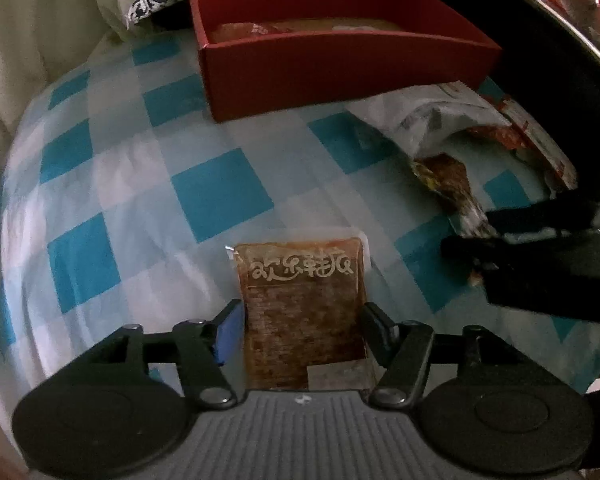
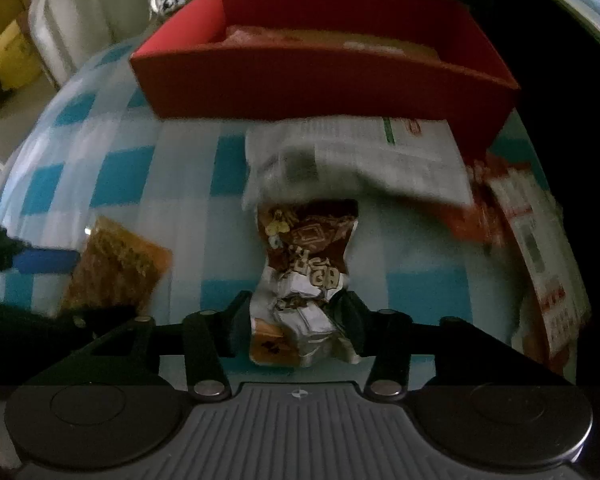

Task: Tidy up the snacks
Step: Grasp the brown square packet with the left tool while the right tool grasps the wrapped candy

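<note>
My left gripper (image 1: 302,322) is closed against the sides of a flat orange-brown snack packet (image 1: 300,292) with white lettering, low over the checked cloth. My right gripper (image 2: 296,312) is shut on a crumpled brown-and-silver snack packet (image 2: 304,264), pinching its middle. That packet also shows at the right of the left wrist view (image 1: 452,184), with the right gripper's black fingers (image 1: 500,244) on it. The orange-brown packet shows at the left of the right wrist view (image 2: 116,268). A red open box (image 1: 340,60) stands at the far side, with packets inside; it also shows in the right wrist view (image 2: 320,80).
A white printed bag (image 2: 360,160) lies just before the red box, partly over the brown packet's far end. A red-and-white packet (image 2: 532,232) lies at the right. A blue-and-white checked cloth (image 1: 140,184) covers the table. Pale curtain (image 1: 28,40) hangs at far left.
</note>
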A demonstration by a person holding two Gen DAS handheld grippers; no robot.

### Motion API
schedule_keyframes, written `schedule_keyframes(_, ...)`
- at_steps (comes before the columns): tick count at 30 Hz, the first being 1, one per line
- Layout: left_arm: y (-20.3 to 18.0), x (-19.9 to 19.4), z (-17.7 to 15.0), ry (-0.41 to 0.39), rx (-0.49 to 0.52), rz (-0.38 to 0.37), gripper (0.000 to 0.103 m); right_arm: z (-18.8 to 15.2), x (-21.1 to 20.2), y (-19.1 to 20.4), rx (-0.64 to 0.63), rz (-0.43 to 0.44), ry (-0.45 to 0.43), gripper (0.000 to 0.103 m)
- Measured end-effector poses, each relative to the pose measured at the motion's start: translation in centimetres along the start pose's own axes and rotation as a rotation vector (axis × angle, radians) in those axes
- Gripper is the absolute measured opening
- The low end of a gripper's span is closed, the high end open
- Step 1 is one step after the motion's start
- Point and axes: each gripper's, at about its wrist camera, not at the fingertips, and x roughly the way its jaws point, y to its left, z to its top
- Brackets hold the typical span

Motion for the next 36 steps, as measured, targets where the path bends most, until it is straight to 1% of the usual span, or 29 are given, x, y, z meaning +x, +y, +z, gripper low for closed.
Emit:
schedule_keyframes(1,0.0,-0.2,-0.2,-0.004,-0.002,0.001,0.045,-0.4,-0.3,0.2,-0.002,0.007,0.001,0.051)
schedule_keyframes(3,0.0,-0.4,-0.5,0.004,-0.008,-0.015,0.045,-1.3,-1.1,0.5,-0.007,0.023,0.006,0.047)
schedule_keyframes(5,0.1,-0.3,-0.6,0.022,-0.021,-0.021,0.049,-1.9,-1.5,0.8,-0.010,0.025,0.007,0.046)
schedule_keyframes(6,0.1,-0.2,-0.7,0.021,-0.032,-0.013,0.054,-2.0,-1.6,0.8,-0.012,0.025,0.005,0.047)
schedule_keyframes(8,0.1,-0.2,-0.6,0.012,-0.043,0.001,0.060,-1.7,-1.4,0.8,-0.003,0.027,-0.010,0.049)
schedule_keyframes(10,0.1,-0.2,-0.5,0.001,-0.070,-0.001,0.075,-1.3,-1.2,0.6,0.004,0.014,-0.018,0.058)
schedule_keyframes(11,0.0,-0.2,-0.5,-0.001,-0.082,-0.007,0.077,-1.1,-0.9,0.7,0.001,0.007,-0.022,0.060)
schedule_keyframes(12,-0.2,0.0,-0.4,-0.001,-0.089,-0.013,0.078,-1.0,-0.7,0.6,0.000,0.003,-0.020,0.062)
schedule_keyframes(13,-0.5,0.3,-0.3,0.002,-0.088,-0.014,0.078,-0.9,-0.4,0.6,-0.002,0.000,-0.015,0.063)
schedule_keyframes(15,-1.1,0.9,-0.2,-0.003,-0.069,0.028,0.080,-1.0,0.2,0.4,0.000,-0.024,0.003,0.064)
schedule_keyframes(17,-1.8,1.2,-0.2,-0.026,-0.037,0.072,0.081,-1.1,0.3,0.2,-0.008,-0.037,-0.003,0.064)
schedule_keyframes(18,-2.1,1.4,-0.2,-0.035,-0.027,0.080,0.083,-1.2,0.3,0.0,-0.008,-0.043,-0.004,0.065)
schedule_keyframes(20,-2.6,1.6,-0.4,-0.048,-0.004,0.102,0.084,-1.3,0.4,-0.1,-0.012,-0.042,-0.011,0.064)
schedule_keyframes(21,-2.8,1.6,-0.6,-0.055,0.010,0.110,0.081,-1.4,0.3,0.1,-0.029,-0.048,-0.015,0.064)
schedule_keyframes(22,-3.1,1.4,-0.8,-0.059,0.032,0.110,0.074,-1.4,0.3,0.2,-0.042,-0.052,-0.021,0.061)
schedule_keyframes(23,-3.3,1.2,-0.9,-0.066,0.047,0.107,0.071,-1.4,0.2,0.3,-0.046,-0.046,-0.021,0.059)
schedule_keyframes(24,-3.4,1.0,-1.0,-0.067,0.058,0.101,0.065,-1.4,0.2,0.4,-0.052,-0.044,-0.017,0.058)
schedule_keyframes(25,-3.3,0.8,-0.9,-0.062,0.059,0.089,0.062,-1.4,0.1,0.5,-0.055,-0.036,-0.015,0.057)
schedule_keyframes(26,-3.1,0.6,-0.9,-0.053,0.050,0.078,0.062,-1.4,0.0,0.4,-0.054,-0.029,-0.013,0.057)
schedule_keyframes(30,-2.3,0.3,-0.6,-0.049,0.019,0.081,0.061,-1.5,-0.5,0.6,-0.063,-0.007,-0.017,0.057)
schedule_keyframes(36,-1.6,-1.3,0.3,-0.099,-0.017,0.057,0.061,-1.1,-1.9,-0.3,-0.019,0.017,-0.064,0.057)
